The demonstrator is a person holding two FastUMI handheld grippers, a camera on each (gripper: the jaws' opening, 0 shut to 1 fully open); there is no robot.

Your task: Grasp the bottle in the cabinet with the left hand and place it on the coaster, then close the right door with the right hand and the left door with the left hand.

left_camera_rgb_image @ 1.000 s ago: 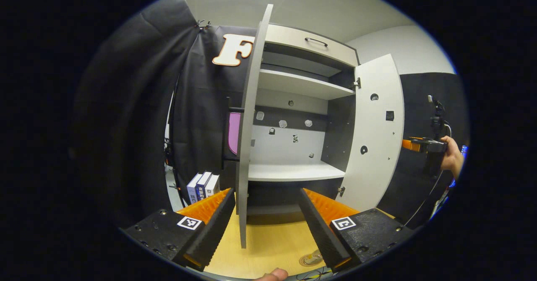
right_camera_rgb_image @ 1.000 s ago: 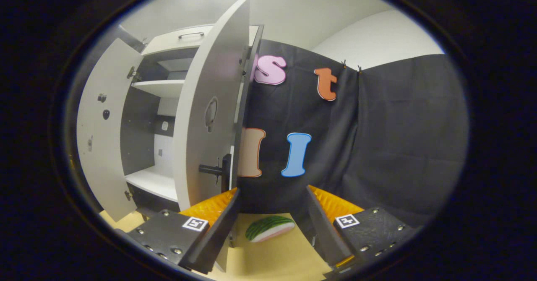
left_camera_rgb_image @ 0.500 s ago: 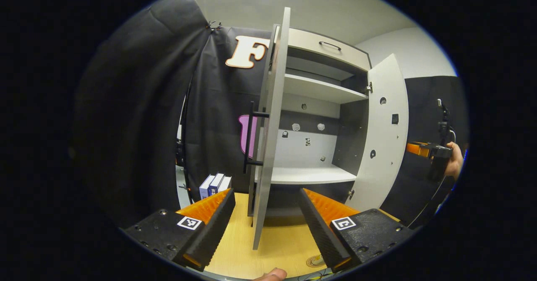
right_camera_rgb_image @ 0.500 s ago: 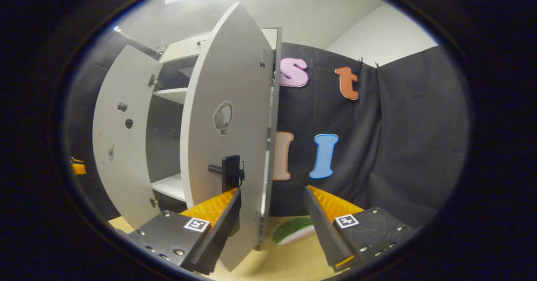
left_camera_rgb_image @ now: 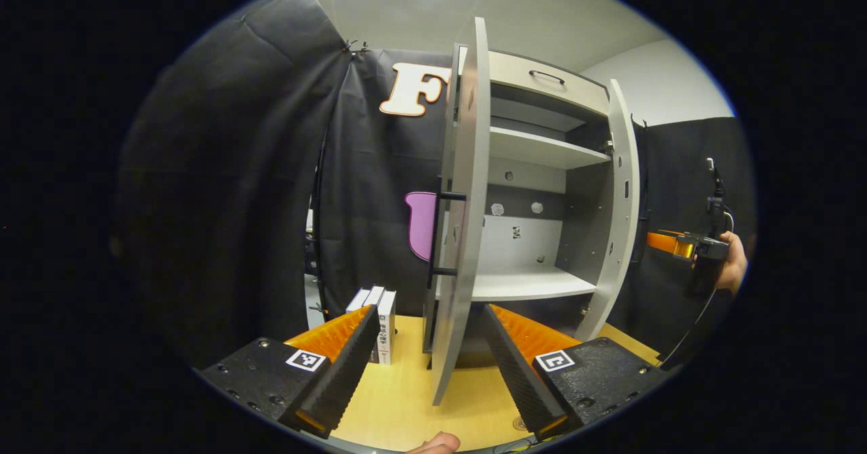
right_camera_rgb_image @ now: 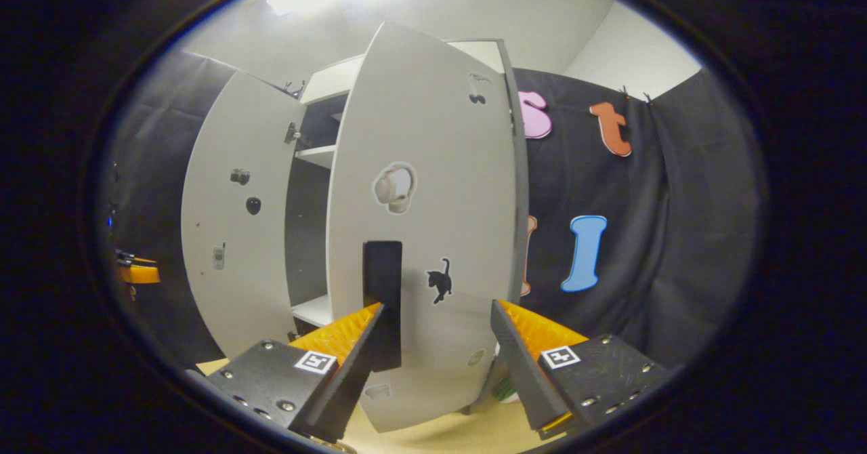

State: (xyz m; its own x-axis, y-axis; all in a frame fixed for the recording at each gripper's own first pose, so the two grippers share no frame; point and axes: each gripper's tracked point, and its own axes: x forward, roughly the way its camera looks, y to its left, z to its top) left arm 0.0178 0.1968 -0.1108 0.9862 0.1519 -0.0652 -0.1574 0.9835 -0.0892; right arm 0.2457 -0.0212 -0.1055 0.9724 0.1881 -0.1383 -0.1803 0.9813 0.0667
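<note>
Two doors hang ajar on the cabinet [left_camera_rgb_image: 535, 169]. Left gripper view: left tongs [left_camera_rgb_image: 427, 362] gape empty before the left door [left_camera_rgb_image: 464, 237]; books [left_camera_rgb_image: 379, 315] stand left of it, spine print unreadable. Right gripper view: right tongs [right_camera_rgb_image: 437, 362] spread empty, the right door [right_camera_rgb_image: 427, 223] and its black handle [right_camera_rgb_image: 383, 291] close ahead, cat sticker [right_camera_rgb_image: 440, 281] beside.

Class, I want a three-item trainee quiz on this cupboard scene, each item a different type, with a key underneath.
1. True or false: the right door is fully shut.
2. Multiple choice: the right hand-held gripper is A) open, B) shut on the black handle, C) shut on nothing.
3. Fill in: beside the cabinet, left of the left door, stand some ____.

Key: 1 false, it stands ajar; 2 A; 3 books.
</note>
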